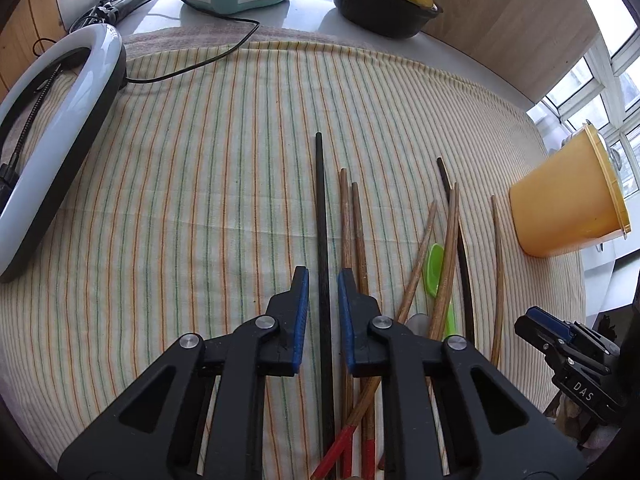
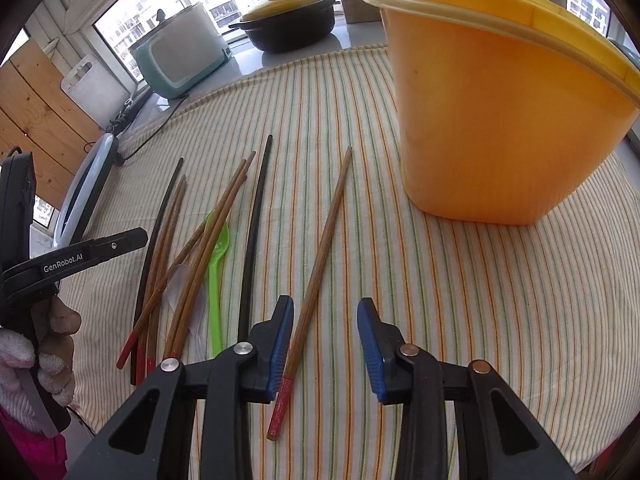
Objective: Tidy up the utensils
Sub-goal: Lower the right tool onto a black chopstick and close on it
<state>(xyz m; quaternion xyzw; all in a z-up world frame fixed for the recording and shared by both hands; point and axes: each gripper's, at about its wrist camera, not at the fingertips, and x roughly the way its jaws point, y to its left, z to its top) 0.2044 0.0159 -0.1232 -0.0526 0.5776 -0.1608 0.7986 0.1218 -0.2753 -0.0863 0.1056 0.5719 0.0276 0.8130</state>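
left gripper (image 1: 323, 280): fingers slightly apart astride black chopstick (image 1: 322, 216), gripping nothing | right gripper (image 2: 325, 312): wide open over red-tipped chopstick (image 2: 316, 268), orange tub (image 2: 492, 120) beside

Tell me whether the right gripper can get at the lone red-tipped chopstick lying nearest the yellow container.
Probably yes. The right gripper is open, and the red-tipped chopstick already runs between its fingers, apart from the other utensils. The yellow container stands farther back, clear of the path.

Bare striped cloth (image 1: 192, 184) left of chopsticks (image 1: 356, 236)
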